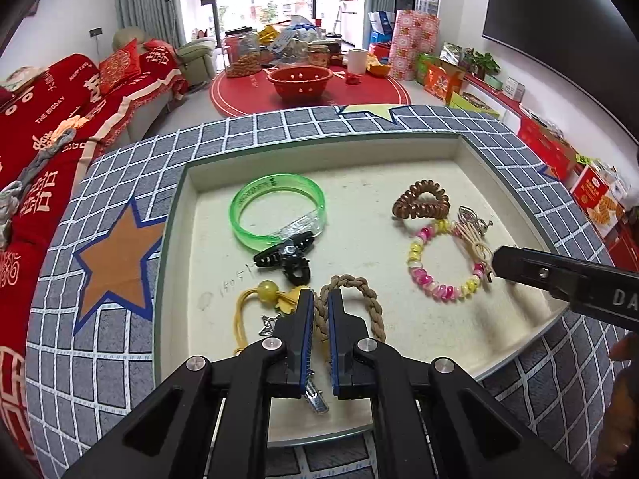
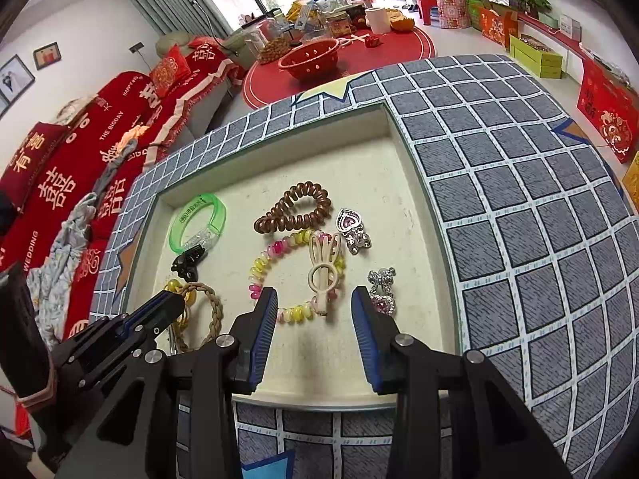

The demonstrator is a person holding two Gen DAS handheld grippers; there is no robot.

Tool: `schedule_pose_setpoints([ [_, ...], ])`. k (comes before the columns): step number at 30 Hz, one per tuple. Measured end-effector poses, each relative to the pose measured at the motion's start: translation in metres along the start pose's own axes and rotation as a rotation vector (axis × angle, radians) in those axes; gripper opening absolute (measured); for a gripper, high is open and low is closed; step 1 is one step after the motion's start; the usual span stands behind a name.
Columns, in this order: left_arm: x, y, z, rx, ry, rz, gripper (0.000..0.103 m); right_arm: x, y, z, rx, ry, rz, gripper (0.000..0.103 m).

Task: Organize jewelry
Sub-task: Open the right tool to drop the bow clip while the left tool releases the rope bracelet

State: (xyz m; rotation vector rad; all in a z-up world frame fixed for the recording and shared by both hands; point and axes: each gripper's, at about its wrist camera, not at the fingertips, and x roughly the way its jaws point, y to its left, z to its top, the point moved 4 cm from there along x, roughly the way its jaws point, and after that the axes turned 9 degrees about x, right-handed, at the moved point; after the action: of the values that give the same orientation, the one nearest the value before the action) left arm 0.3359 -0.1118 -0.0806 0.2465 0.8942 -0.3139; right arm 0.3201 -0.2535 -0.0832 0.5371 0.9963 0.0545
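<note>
On red sofa cover, "THE BIGDAY"

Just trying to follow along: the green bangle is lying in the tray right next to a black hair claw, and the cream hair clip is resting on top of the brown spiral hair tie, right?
Not quite. The cream hair clip rests on the pink and yellow beaded bracelet, not on the brown spiral hair tie, as the right wrist view shows. The green bangle does lie in the tray beside the black hair claw.

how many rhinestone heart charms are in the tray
2: one rhinestone heart charm right of the brown coil tie, the other nearer, beside the right gripper. None seem hidden.
</note>
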Motion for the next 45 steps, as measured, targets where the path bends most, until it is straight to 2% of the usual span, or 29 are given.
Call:
schedule_pose_setpoints([
  [11,0.018,-0.012,0.003,0.058,0.05,0.012,0.02,-0.011,-0.002,0.001,0.004,-0.015,0.004,0.042],
  [20,0.017,-0.007,0.002,0.043,0.046,0.027,0.02,-0.012,-0.001,0.001,0.004,-0.022,0.008,0.042],
  [24,0.015,-0.006,0.003,0.054,0.035,0.061,0.02,-0.014,-0.002,0.002,0.014,-0.025,0.012,0.042],
  [25,0.013,-0.006,0.004,0.052,0.029,0.061,0.04,-0.015,-0.003,0.002,0.017,-0.026,0.014,0.042],
  [26,0.011,-0.006,0.004,0.047,0.024,0.063,0.094,-0.016,-0.004,0.003,0.021,-0.029,0.017,0.042],
  [27,0.005,-0.005,0.005,0.032,-0.004,0.077,0.103,-0.017,-0.006,0.002,0.024,-0.032,0.018,0.042],
  [29,-0.003,-0.006,0.008,0.042,-0.047,0.09,0.103,-0.019,-0.008,0.002,0.03,-0.034,0.022,0.042],
  [39,-0.009,0.001,0.007,0.04,-0.038,0.108,0.103,-0.016,-0.009,-0.004,0.027,-0.02,0.017,0.042],
  [40,-0.011,0.001,0.006,0.044,-0.036,0.112,0.103,-0.016,-0.009,-0.005,0.027,-0.017,0.017,0.044],
  [42,-0.015,0.001,0.003,0.043,-0.036,0.109,0.103,-0.015,-0.008,-0.007,0.026,-0.013,0.014,0.057],
  [45,-0.022,0.002,0.0,0.037,-0.04,0.101,0.103,-0.016,-0.006,-0.011,0.011,-0.008,0.003,0.06],
])
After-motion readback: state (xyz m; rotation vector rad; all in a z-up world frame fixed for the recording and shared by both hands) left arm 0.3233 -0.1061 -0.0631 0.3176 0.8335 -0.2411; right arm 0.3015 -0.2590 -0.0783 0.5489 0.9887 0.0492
